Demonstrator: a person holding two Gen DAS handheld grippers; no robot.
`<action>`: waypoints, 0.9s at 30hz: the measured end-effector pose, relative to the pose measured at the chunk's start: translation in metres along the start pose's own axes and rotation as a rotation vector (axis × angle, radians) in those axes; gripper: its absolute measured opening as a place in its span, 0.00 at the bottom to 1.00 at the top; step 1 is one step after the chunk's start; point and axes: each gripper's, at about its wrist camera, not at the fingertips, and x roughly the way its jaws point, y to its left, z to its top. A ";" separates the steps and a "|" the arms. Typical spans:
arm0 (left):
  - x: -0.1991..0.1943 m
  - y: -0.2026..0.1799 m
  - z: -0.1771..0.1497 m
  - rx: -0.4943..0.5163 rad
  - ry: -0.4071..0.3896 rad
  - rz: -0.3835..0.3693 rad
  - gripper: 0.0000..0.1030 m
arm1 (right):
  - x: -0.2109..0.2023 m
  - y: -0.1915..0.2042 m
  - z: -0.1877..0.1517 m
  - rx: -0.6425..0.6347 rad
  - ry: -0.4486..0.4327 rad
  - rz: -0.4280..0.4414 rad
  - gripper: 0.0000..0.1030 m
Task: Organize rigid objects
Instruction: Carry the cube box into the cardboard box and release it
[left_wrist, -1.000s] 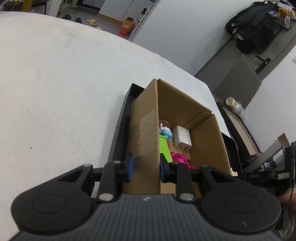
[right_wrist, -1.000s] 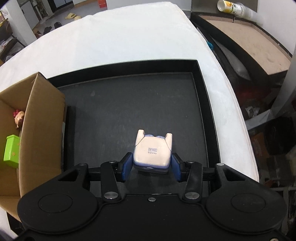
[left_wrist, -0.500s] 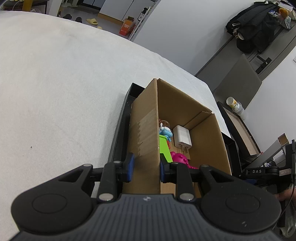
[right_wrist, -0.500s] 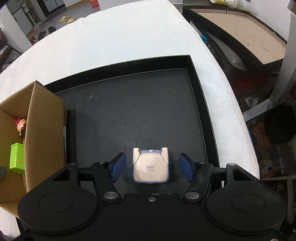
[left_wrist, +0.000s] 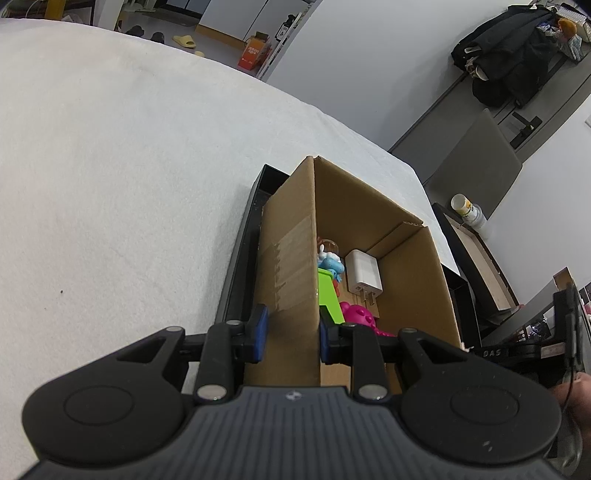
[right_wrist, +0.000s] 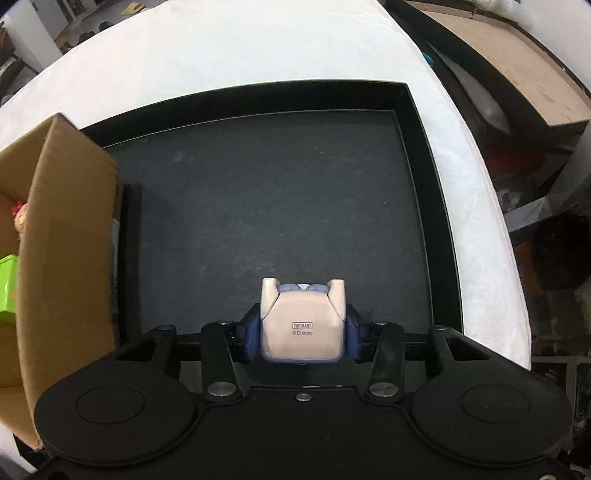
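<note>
toy block (right_wrist: 302, 326): cream, hard-looking, likely light, smooth flat sides; sits low on the black tray (right_wrist: 424, 155), right of the cardboard box (right_wrist: 70, 236)
right gripper (right_wrist: 303, 338): closing, pads on its two flat flanks; likely the best hold
left gripper (left_wrist: 291, 334): narrow, clamped on the box wall
</note>
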 end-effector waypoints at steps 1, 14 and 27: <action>0.000 0.000 0.000 0.001 0.000 0.000 0.25 | -0.004 0.002 0.000 -0.008 -0.010 0.005 0.42; 0.000 -0.001 -0.001 0.003 -0.001 0.000 0.25 | -0.056 0.036 0.014 -0.065 -0.145 0.068 0.42; 0.000 -0.001 -0.001 0.004 -0.001 0.000 0.25 | -0.103 0.062 0.026 -0.076 -0.276 0.182 0.42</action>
